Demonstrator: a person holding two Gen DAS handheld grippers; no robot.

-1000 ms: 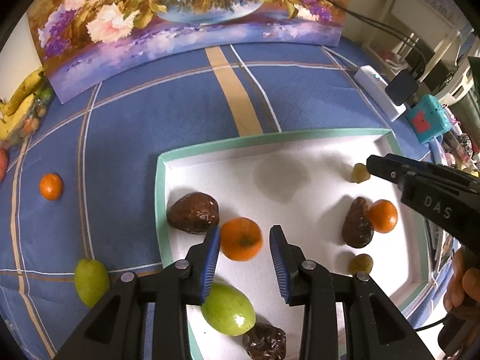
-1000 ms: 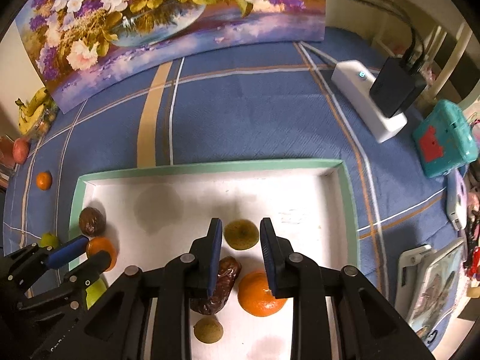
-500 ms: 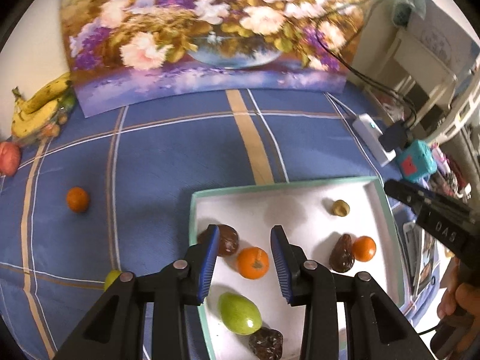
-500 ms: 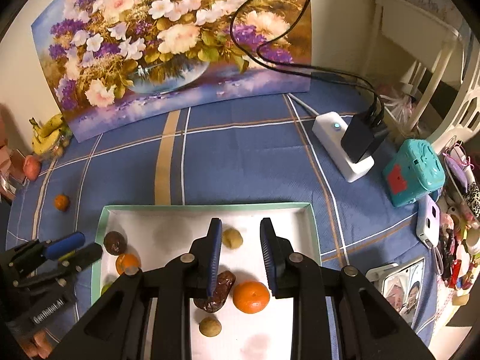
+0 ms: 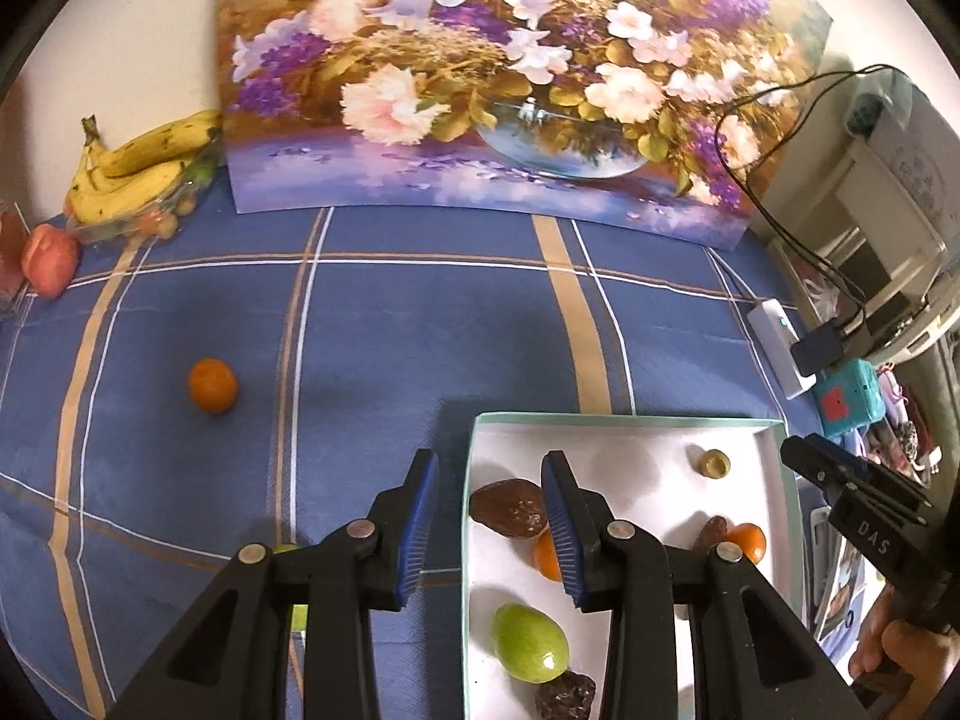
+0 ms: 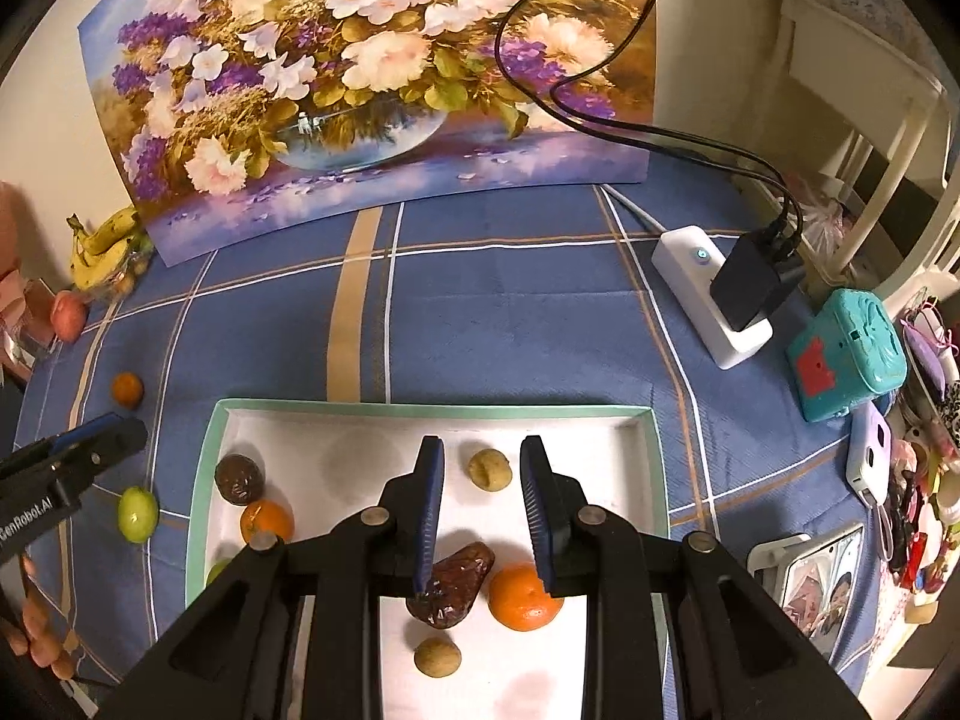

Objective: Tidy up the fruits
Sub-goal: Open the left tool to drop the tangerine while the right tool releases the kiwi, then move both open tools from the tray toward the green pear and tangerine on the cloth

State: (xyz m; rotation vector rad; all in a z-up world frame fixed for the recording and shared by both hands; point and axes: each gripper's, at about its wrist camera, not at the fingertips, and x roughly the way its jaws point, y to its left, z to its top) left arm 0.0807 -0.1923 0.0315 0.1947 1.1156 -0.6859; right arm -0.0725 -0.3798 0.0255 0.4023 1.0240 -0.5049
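Observation:
A white tray with a green rim lies on the blue cloth and holds several fruits: oranges, brown fruits, a green fruit and small tan ones. A loose orange and a green fruit lie on the cloth left of the tray. My left gripper is open and empty above the tray's left rim. My right gripper is open and empty above the tray's middle.
A flower painting stands at the back. Bananas and a red fruit lie at the far left. A white power strip with a black plug, a teal box and small items crowd the right edge.
Both grippers have risen and pulled back from the tray, still open and empty. The left one has also shifted left, over the tray's left rim.

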